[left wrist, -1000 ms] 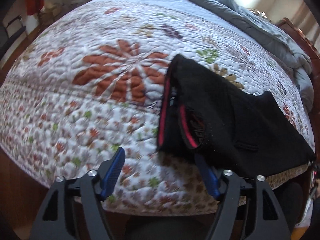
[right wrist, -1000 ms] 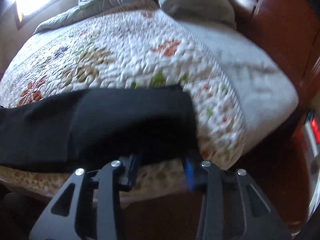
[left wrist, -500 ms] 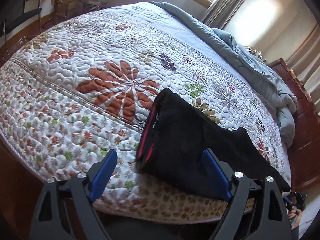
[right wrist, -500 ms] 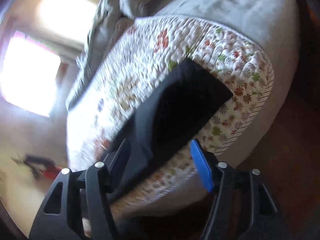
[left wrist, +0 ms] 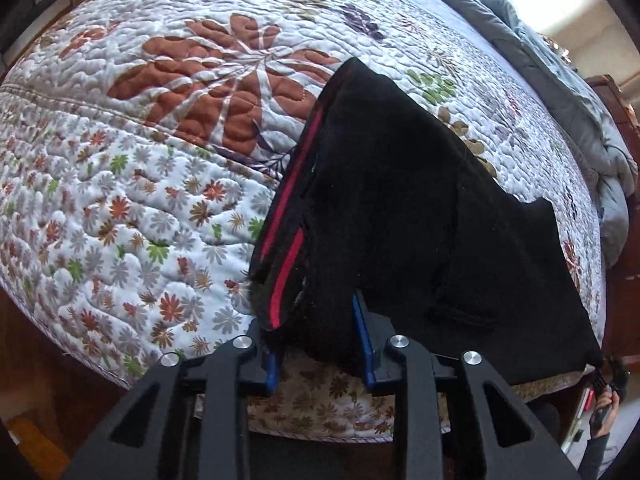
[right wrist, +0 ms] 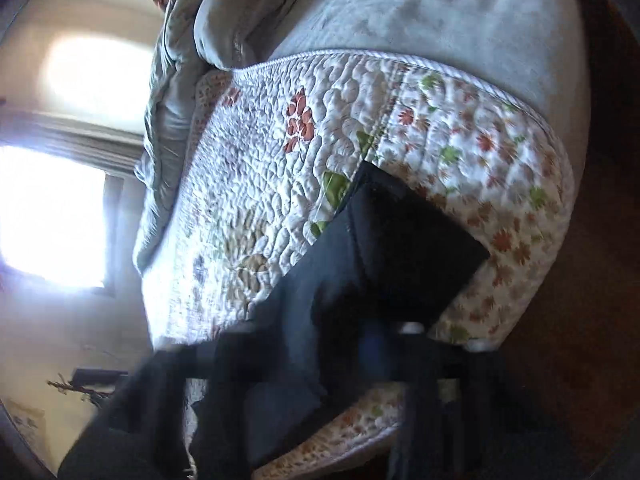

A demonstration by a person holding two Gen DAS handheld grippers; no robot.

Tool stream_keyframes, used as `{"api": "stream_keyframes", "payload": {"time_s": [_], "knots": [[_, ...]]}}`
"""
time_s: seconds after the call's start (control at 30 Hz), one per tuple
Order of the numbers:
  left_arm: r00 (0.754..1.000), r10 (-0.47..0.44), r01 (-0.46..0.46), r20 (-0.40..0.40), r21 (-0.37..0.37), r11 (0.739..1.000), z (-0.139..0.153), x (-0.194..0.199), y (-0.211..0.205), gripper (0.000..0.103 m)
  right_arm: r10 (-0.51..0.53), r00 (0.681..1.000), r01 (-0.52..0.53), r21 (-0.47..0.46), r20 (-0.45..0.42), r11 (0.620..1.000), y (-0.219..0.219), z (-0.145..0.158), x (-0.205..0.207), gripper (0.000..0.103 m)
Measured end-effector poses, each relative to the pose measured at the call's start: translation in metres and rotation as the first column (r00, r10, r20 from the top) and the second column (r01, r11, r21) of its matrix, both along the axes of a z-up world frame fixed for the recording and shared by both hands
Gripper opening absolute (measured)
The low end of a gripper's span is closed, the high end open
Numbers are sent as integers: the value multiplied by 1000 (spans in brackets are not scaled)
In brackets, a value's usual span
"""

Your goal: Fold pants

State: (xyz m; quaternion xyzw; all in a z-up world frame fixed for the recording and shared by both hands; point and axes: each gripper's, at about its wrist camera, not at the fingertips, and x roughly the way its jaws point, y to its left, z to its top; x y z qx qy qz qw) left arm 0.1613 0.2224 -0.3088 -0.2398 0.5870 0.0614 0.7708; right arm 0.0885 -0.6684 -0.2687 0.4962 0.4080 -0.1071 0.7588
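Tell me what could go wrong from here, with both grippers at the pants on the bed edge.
1. The left gripper has just closed on a thick bunch at the waistband of the pants; only some layers may be caught, so the rest could sag when lifted.
2. The right gripper is blurred; its hold on the leg end is unconfirmed.
3. The pants lie near the edge of the quilt and could slide off.

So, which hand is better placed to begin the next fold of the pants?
Left, probably. The left gripper has just closed its jaws, pinching the pants at the red-striped waistband. The right gripper has also been closing its jaws at the leg end, but blur hides whether they grip.
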Motion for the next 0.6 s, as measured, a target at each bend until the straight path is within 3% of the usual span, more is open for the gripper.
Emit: {"api": "stream_keyframes", "payload": {"time_s": [0.17, 0.23, 0.3, 0.33, 0.4, 0.43, 0.5, 0.6], "knots": [[1000, 15, -15, -17, 4, 1000, 1, 5, 2, 26, 104, 994, -105, -161, -15, 981, 14, 33, 35, 5], [1000, 16, -16, -11, -1, 1000, 1, 5, 3, 26, 163, 985, -142, -252, 63, 957, 25, 71, 43, 5], [1000, 9, -9, 11, -9, 1000, 2, 3, 6, 26, 219, 953, -137, -348, 209, 928, 36, 108, 33, 5], [1000, 3, -3, 21, -11, 1000, 3, 0, 8, 26, 210, 950, -120, -355, 229, 927, 35, 109, 27, 5], [999, -6, 7, 42, -21, 1000, 1, -4, 11, 26, 160, 965, -91, -309, 206, 947, 21, 84, 15, 5], [999, -4, 5, 46, -30, 1000, -1, -5, 12, 27, 104, 987, -69, -254, 126, 965, 6, 44, 9, 5], [999, 3, -1, 44, -47, 999, -3, -6, 15, 28, 58, 998, -59, -150, -10, 987, -12, -20, 1, 5], [999, -20, 21, 33, -30, 999, -1, -6, 13, 29, 23, 999, -26, -83, -34, 996, -22, -58, -14, 7]]}}
